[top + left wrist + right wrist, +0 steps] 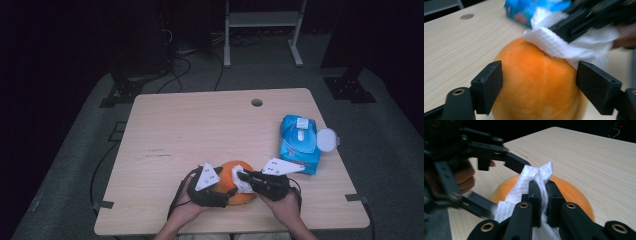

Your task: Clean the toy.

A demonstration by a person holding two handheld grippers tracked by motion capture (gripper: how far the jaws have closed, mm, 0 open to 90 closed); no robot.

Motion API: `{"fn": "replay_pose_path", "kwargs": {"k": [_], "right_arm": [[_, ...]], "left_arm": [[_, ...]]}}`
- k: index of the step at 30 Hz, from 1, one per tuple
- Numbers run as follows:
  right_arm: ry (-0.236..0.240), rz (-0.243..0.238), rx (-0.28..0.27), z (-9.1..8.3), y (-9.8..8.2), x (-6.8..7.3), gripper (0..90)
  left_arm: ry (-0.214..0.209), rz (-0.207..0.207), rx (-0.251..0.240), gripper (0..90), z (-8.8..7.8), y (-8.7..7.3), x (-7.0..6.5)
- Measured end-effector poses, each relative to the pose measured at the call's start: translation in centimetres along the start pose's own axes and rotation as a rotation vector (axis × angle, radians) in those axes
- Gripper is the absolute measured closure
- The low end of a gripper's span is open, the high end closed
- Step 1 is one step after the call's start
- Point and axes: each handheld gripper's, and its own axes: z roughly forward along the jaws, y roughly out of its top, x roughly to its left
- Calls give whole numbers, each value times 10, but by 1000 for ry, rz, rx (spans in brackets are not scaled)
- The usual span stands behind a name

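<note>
From the high view I see my two hands at the near edge of the light wooden table (pixel 200 125), both working on a round orange plush ball (pixel 235 172) that sits on the tabletop between them. My left hand-held gripper (pixel 220 192) comes in from the ball's left side; in the left gripper view its two black jaws stand on either side of the orange plush ball (pixel 534 85), the left jaw right against the fabric and the right jaw at the ball's edge just below the wipe, though I cannot tell whether either one actually presses in, so I read this gripper as released around the ball rather than clamped on it. My right hand-held gripper (pixel 243 176) reaches over the top of the ball from the right, and in the right gripper view its jaws (pixel 543 195) are clenched tight on a crumpled white textured wipe (pixel 534 176), which bunches up above the jaw tips and hangs down below them. That white wipe (pixel 556 45) lies pressed against the upper part of the ball, touching the plush. Farther back on the right side of the table lies a blue soft pack of wet wipes (pixel 299 142) with its round white lid (pixel 327 139) flipped open, well apart from the ball.
</note>
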Motion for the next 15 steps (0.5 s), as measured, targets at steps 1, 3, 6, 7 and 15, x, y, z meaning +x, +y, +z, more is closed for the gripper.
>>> {"fn": "replay_pose_path", "kwargs": {"k": [1,3,6,7,15], "right_arm": [[-2,-6,7,1,-1,0,834],[-17,19,9,0,-4,-8,834],[-64,44,11,-4,-9,-19,834],[-74,62,13,-5,-11,-22,835],[-42,-36,9,0,-2,3,835]], "left_arm": [[-2,-6,0,244,-1,-2,2],[-1,-9,4,268,-3,-4,6],[-7,-30,-11,264,-4,-5,9],[-10,-26,-22,240,-4,-4,8],[1,6,9,275,-2,-4,8]]}}
